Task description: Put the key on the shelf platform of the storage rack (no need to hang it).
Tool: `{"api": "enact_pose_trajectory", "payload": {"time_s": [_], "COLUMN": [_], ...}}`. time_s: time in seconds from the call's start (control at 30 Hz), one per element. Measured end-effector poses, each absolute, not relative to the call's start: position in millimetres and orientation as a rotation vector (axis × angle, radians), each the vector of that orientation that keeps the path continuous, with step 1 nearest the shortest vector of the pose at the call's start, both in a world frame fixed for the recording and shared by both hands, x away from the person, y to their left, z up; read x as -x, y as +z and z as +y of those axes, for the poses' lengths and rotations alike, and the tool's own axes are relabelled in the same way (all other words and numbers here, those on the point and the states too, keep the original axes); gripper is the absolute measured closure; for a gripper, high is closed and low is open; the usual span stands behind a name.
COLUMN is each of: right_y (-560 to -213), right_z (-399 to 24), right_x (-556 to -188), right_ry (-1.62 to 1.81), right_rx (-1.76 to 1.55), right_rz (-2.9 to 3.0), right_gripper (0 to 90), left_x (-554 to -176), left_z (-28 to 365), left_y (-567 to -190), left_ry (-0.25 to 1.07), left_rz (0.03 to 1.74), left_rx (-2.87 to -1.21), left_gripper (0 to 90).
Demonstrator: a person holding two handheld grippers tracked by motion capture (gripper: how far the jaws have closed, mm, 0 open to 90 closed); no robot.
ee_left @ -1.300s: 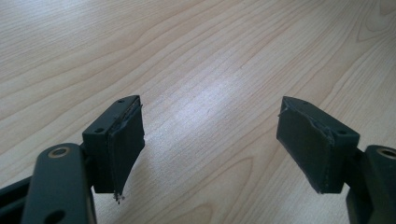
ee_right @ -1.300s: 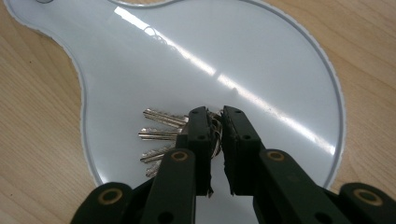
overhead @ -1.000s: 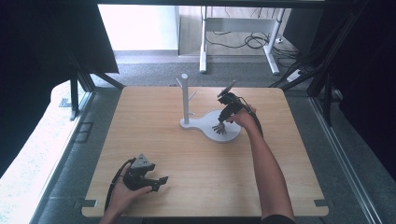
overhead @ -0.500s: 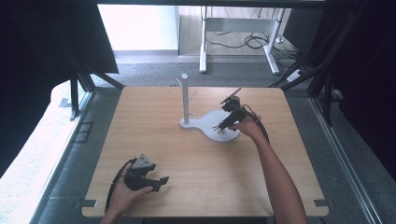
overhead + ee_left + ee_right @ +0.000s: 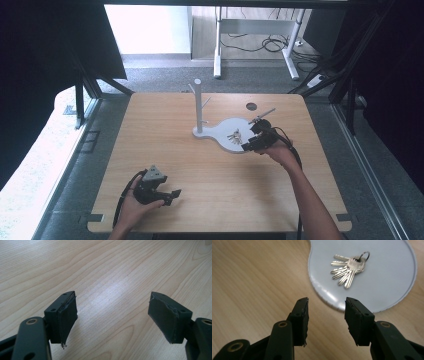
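On the wooden table point(image 5: 200, 165), the white tray point(image 5: 387, 285) holds a bunch of keys point(image 5: 348, 267).

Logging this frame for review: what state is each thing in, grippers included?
Bunch of keys: lying flat and fanned out on the tray, held by nothing.
White stand: upright, its pegs bare.
Tray: flat on the table, carrying the keys.
Right gripper: open, empty, jaws just been opening, short of the keys.
Left gripper: open, empty, over bare wooden table.
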State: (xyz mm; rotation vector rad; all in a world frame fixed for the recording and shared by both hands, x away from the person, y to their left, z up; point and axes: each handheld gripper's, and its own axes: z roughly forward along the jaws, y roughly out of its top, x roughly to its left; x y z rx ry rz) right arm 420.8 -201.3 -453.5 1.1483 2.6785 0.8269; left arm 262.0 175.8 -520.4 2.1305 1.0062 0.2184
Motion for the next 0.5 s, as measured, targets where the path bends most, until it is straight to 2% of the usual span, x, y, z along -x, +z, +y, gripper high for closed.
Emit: {"api": "enact_pose_trajectory", "payload": {"time_s": [0.2,0.5], "right_y": [-461.2,-486.0], "right_z": [-215.2,-246.2], "right_x": [-391.9,-328.9], "right_ry": [0.904,0.975], "right_rx": [-1.132,-1.112], "right_rz": [2.657,2.563], "right_gripper": [54.8,55.7], "left_x": [-261.7,-261.9], "left_z": [175.6,172.2], "left_y": [-520.4,-522.5], "left_ry": [0.224,0.221], "left_rz": [1.009,1.011], "left_rx": [-2.129,-2.144], "left_gripper": [23.6,23.6]}}
